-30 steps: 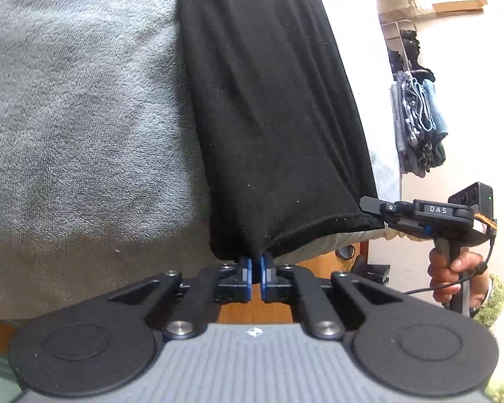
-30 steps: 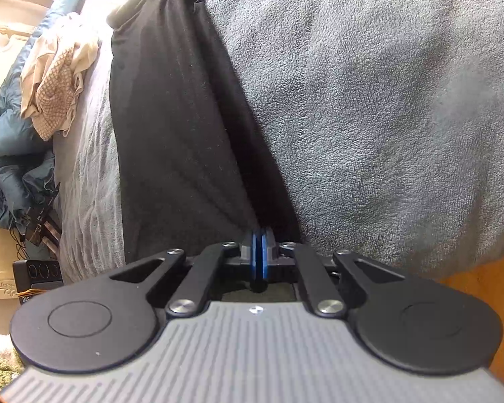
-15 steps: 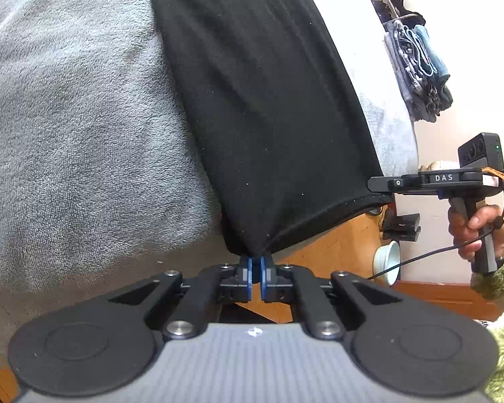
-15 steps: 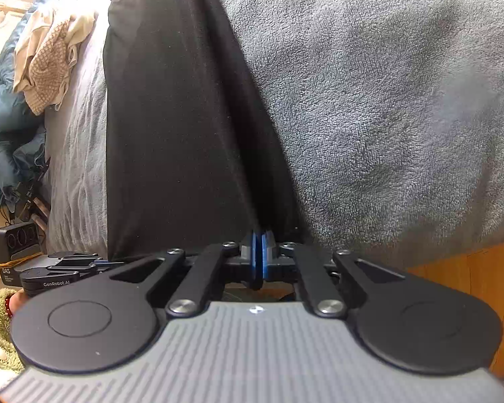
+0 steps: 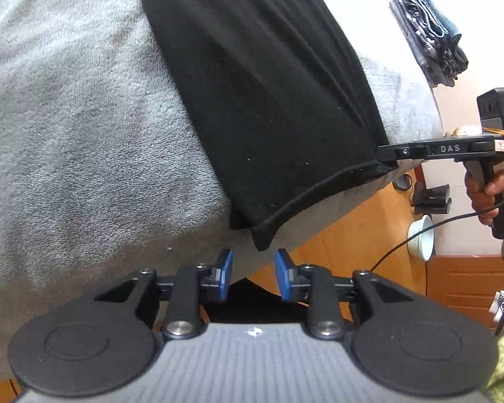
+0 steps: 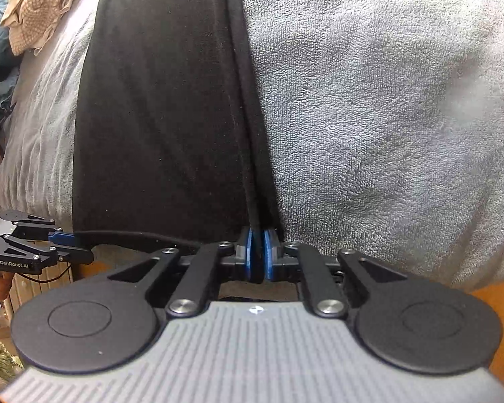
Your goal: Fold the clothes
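1. The black garment point(image 5: 268, 100) lies as a long narrow band on the grey blanket point(image 5: 67, 134) over the bed, its hem end at the near edge of the bed, hanging slightly over.
2. Left gripper point(image 5: 253, 273): my jaws are opening, spread with a clear gap, nothing between the blue pads. The hem corner point(image 5: 262, 240) sits just ahead of them, let go.
3. Right gripper point(image 6: 258, 257): jaws also opening, but only a thin gap so far. The garment's other near corner, a folded edge point(image 6: 252, 154), runs down right between the pads. They look to be on the cloth yet; I judge it pinched but about to be let go.
4. From the left wrist view the right gripper point(image 5: 391, 158) sits at the far hem corner, with the person's hand point(image 5: 487, 191) on its handle. From the right wrist view the left gripper point(image 6: 69, 247) is at the opposite corner.
5. Progress, my judgement: the lengthwise fold looks done, as doubled layers show along the right side. The band is laid fairly flat, with a few soft creases.
6. Left to do: finish the release, then probably fold the band crosswise into a compact stack. Roughly midway.
7. Other clothes: a beige knit piece point(image 6: 37, 10) off to the far side, and a stack of jeans point(image 5: 426, 27) in the background. I cannot tell if they are part of the job.
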Available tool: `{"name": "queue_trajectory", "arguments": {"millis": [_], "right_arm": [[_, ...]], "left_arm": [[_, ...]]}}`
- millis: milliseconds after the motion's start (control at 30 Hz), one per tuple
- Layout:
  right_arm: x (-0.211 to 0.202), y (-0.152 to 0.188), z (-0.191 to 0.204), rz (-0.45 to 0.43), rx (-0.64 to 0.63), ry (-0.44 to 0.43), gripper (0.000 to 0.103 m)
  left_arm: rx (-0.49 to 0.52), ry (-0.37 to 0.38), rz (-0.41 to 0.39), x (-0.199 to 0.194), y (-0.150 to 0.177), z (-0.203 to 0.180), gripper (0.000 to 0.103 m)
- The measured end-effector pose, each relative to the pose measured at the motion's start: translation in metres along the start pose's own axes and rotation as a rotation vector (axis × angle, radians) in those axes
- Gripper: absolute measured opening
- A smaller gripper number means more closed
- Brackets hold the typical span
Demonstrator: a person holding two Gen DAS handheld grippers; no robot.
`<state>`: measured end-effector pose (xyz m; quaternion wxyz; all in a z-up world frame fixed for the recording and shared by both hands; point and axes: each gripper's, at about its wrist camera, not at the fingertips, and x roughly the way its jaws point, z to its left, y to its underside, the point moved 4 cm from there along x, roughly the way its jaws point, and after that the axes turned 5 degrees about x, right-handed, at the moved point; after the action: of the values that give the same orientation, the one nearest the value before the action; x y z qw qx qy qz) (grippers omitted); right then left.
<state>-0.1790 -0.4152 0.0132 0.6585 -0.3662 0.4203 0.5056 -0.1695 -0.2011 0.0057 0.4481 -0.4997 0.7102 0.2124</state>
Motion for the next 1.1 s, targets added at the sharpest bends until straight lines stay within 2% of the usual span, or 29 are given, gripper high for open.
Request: {"name": "queue_trajectory", "arguments": {"millis": [33, 100, 200, 267, 400, 500, 567, 700, 833, 933, 967, 1000, 1100], "right_arm": [[-0.002, 0.001, 0.000, -0.003, 0.002, 0.004, 0.015], [-0.010, 0.003, -0.003, -0.013, 0.002, 0.046, 0.034], [-0.028, 0.004, -0.007, -0.054, -0.036, 0.126, 0.038], [-0.045, -0.002, -0.007, -0.118, -0.083, 0.145, 0.038], [-0.062, -0.046, 0.002, -0.259, -0.160, 0.055, 0.037], [-0.049, -0.092, 0.012, -0.296, -0.202, -0.014, 0.037], [-0.037, -0.111, 0.016, -0.302, -0.227, -0.042, 0.035], [-0.016, -0.132, 0.024, -0.280, -0.256, -0.051, 0.019], [-0.008, -0.133, 0.020, -0.247, -0.277, -0.073, 0.015], [-0.002, -0.132, 0.021, -0.219, -0.308, -0.064, 0.011], [0.000, -0.131, 0.020, -0.214, -0.317, -0.057, 0.006], [-0.001, -0.131, 0.020, -0.220, -0.319, -0.056, 0.002], [-0.014, -0.132, 0.016, -0.279, -0.315, -0.050, 0.002]], "left_arm": [[0.015, -0.005, -0.008, -0.008, 0.000, -0.004, 0.034], [0.049, -0.023, -0.033, -0.016, -0.012, -0.015, 0.037], [0.098, -0.034, -0.100, -0.023, -0.033, -0.033, 0.037], [0.114, -0.014, -0.143, -0.019, -0.044, -0.044, 0.038], [0.142, -0.002, -0.178, -0.003, -0.059, -0.049, 0.038], [0.172, -0.035, -0.156, 0.021, -0.070, -0.058, 0.038], [0.183, -0.057, -0.135, 0.033, -0.073, -0.062, 0.036], [0.176, -0.062, -0.118, 0.039, -0.069, -0.060, 0.036], [0.156, -0.068, -0.107, 0.027, -0.049, -0.040, 0.036], [0.136, -0.071, -0.104, 0.026, -0.046, -0.037, 0.036], [0.135, -0.071, -0.103, 0.026, -0.046, -0.036, 0.036], [0.136, -0.072, -0.101, 0.025, -0.046, -0.037, 0.036], [0.148, -0.074, -0.094, 0.024, -0.045, -0.036, 0.036]]}}
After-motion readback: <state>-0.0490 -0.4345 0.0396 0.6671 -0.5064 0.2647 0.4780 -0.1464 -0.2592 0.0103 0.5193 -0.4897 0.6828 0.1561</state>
